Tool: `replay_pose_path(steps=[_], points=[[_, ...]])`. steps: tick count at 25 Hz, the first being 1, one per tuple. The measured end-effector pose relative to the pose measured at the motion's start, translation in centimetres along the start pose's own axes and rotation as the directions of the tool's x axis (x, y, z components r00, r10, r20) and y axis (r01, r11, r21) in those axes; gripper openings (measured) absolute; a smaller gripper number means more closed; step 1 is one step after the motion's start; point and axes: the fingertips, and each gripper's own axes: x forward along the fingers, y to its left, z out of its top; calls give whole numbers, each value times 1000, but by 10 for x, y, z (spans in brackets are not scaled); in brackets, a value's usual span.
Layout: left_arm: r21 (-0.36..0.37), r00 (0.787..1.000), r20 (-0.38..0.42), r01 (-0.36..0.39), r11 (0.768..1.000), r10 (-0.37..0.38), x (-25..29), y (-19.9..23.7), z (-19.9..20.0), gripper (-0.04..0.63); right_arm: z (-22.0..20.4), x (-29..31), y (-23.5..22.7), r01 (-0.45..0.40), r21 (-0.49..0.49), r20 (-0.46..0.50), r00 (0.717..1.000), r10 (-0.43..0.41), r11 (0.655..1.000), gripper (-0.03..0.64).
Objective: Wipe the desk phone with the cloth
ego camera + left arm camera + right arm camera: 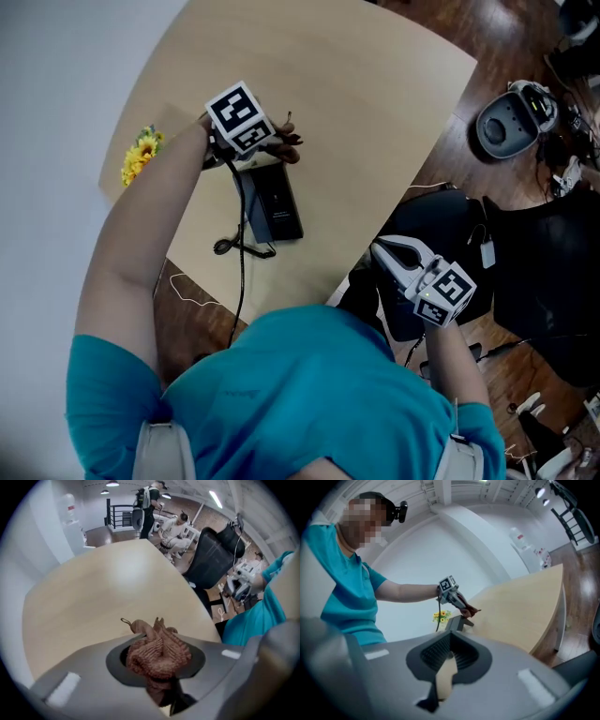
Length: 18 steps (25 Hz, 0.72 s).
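A black desk phone [274, 204] lies on the light wooden table [356, 103], and its cord [240, 246] trails toward the near edge. My left gripper [279, 141] is at the phone's far end, shut on a bunched brown cloth [289, 148]. In the left gripper view the cloth [159, 651] fills the gap between the jaws of the left gripper [157, 644]. My right gripper [379, 247] hangs off the table's near right edge, shut with nothing in it. The right gripper view looks across its closed jaws [450, 637] to the phone [456, 623] and the cloth [469, 611].
Yellow flowers [141, 156] sit at the table's left edge by the white wall. A black office chair [441, 220] stands under my right gripper. A grey device [511, 117] lies on the wooden floor. People [150, 503] stand far behind the table.
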Motion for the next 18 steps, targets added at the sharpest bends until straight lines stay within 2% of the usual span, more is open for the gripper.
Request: replay_pose_path(steps=[4,7,10,14,18], points=[[-79,986,106,136,988,-127,-28,-19,-14,110,-2,14,8,-25,1,-16,1000,25,1000,3],[-118,982,127,157,981,-142,-7,-23,-27,110,0,19,13,-39,-3,-37,999,39,999,3],[-158,980,158,143,977,-118,7,-11,-28,109,3,22,16,-41,-8,-57,998,41,999,3],[-167,991,135,46,985,-24,34,10,-31,106,3,23,18,-33,-11,-71,997,32,999,3],[-218,979,197,-3,976,47,49,22,-35,106,3,24,20,-29,-20,-83,996,28,999,3]])
